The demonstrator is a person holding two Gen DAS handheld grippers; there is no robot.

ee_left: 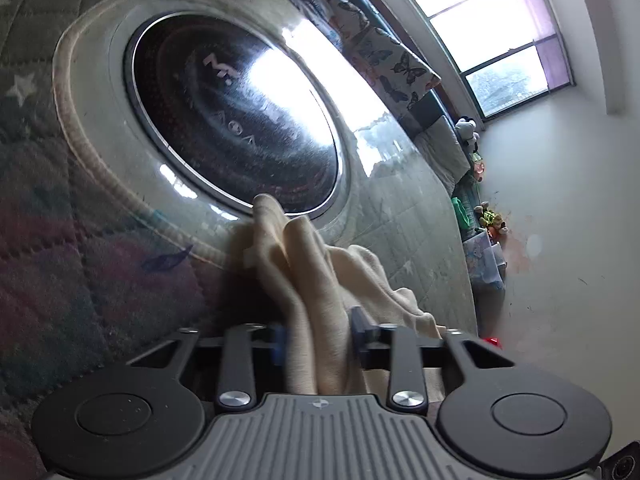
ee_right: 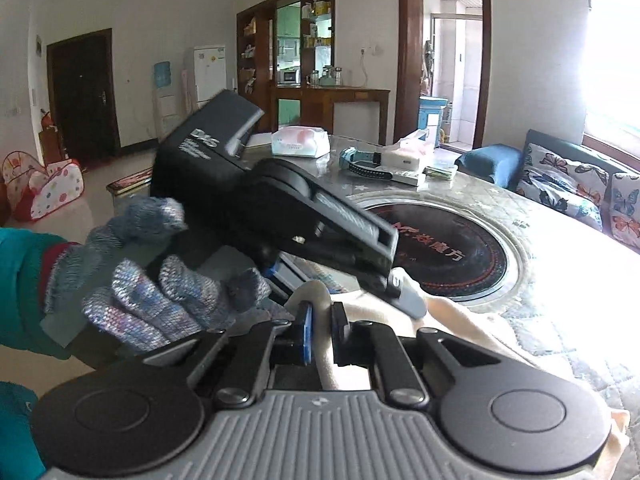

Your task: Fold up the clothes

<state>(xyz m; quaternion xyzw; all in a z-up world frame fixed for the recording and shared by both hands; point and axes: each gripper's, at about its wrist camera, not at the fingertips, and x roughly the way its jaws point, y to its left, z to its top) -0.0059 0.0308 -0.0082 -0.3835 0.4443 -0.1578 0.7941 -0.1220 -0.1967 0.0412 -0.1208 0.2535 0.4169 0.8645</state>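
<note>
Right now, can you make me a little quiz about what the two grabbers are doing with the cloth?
1. True or false: the left gripper pinches the cream cloth.
2. What does the right gripper hold? A) a watch B) the cream cloth C) nothing
3. Fill in: the round black cooktop is set into the ____.

Key:
1. True.
2. B.
3. Table. A knitted-gloved hand holds the left gripper.
</note>
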